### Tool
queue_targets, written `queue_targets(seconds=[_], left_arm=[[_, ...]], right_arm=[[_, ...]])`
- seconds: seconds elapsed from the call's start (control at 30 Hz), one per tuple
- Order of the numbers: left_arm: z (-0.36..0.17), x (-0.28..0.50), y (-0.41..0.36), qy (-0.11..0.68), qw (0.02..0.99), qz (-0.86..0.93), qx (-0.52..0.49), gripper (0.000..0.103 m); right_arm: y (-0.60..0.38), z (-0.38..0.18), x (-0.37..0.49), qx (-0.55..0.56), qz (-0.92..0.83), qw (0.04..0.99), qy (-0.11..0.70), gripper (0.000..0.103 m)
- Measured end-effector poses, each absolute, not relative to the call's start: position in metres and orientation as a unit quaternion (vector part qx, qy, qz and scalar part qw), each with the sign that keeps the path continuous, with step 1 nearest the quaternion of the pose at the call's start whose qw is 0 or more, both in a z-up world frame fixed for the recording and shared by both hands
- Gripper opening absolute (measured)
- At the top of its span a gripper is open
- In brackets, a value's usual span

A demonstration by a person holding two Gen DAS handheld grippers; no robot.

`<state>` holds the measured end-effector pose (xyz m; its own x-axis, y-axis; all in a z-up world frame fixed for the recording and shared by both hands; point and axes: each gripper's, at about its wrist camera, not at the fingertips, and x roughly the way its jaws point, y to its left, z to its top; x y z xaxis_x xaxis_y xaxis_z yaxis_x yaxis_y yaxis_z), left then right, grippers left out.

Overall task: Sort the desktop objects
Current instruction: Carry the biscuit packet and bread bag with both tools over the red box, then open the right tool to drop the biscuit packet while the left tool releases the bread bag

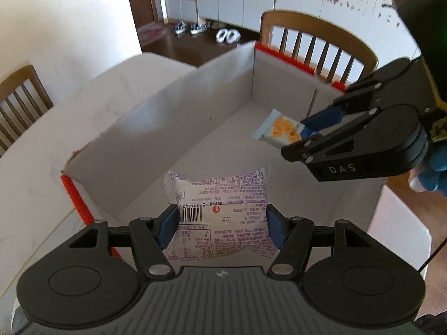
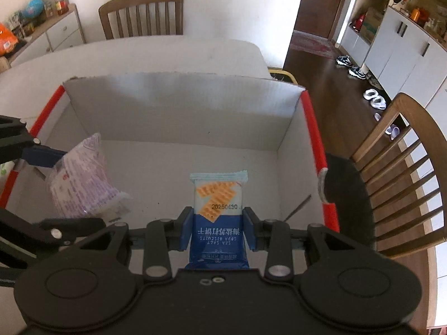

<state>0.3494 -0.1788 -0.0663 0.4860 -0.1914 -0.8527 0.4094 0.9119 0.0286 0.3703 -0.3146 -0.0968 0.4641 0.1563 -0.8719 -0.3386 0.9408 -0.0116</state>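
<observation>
left gripper (image 1: pixel 222 224) closed on a white snack pouch (image 1: pixel 220 195) with purple print and a barcode, blue pads pressing into both its sides, held over the near part of an open cardboard box (image 1: pixel 195 106) with red edges. right gripper (image 2: pixel 218 229) clamped on the blue lower end of a soda biscuit packet (image 2: pixel 219 195), cracker picture and the date 20250430 showing, pale crimped end pointing away from the gripper. packet hanging above the white box floor (image 2: pixel 173 173), not resting on it. in the left wrist view, right gripper (image 1: pixel 300 136) reaching in over the right side of the box, packet (image 1: pixel 279 129) sticking out toward the far wall. in the right wrist view, pouch (image 2: pixel 81 176) at left inside the box. box sitting on a white table (image 1: pixel 36 145), wooden chairs (image 2: pixel 142 14) around it.
</observation>
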Motion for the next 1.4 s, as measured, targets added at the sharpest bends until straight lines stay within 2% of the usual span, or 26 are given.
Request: queue_targets(seconds=[0.37, 0.9, 1.0, 1.07, 1.13, 1.23, 1.4], left_arm=[[-0.083, 0.363, -0.199, 0.511, 0.821, -0.194, 0.167, 0.065], [-0.090, 0.381, -0.198, 0.546, 0.801, -0.194, 0.154, 0.065], [-0.090, 0.382, -0.198, 0.549, 0.798, -0.195, 0.156, 0.068], [-0.089, 0.384, -0.199, 0.547, 0.799, -0.195, 0.155, 0.076], [-0.087, 0.383, -0.199, 0.543, 0.803, -0.191, 0.157, 0.080], [-0.083, 0.380, -0.196, 0.536, 0.808, -0.191, 0.152, 0.080], [-0.069, 0.374, -0.192, 0.519, 0.823, -0.189, 0.135, 0.080]], right_arm=[[-0.308, -0.118, 0.385, -0.100, 0.154, 0.819, 0.543, 0.037], [-0.304, -0.130, 0.391, -0.110, 0.140, 0.807, 0.563, 0.040], [-0.306, -0.131, 0.391, -0.109, 0.141, 0.805, 0.566, 0.043], [-0.307, -0.130, 0.392, -0.105, 0.143, 0.804, 0.568, 0.047], [-0.307, -0.129, 0.391, -0.103, 0.141, 0.805, 0.566, 0.049], [-0.309, -0.126, 0.389, -0.098, 0.140, 0.810, 0.561, 0.059], [-0.313, -0.119, 0.386, -0.091, 0.140, 0.816, 0.554, 0.061]])
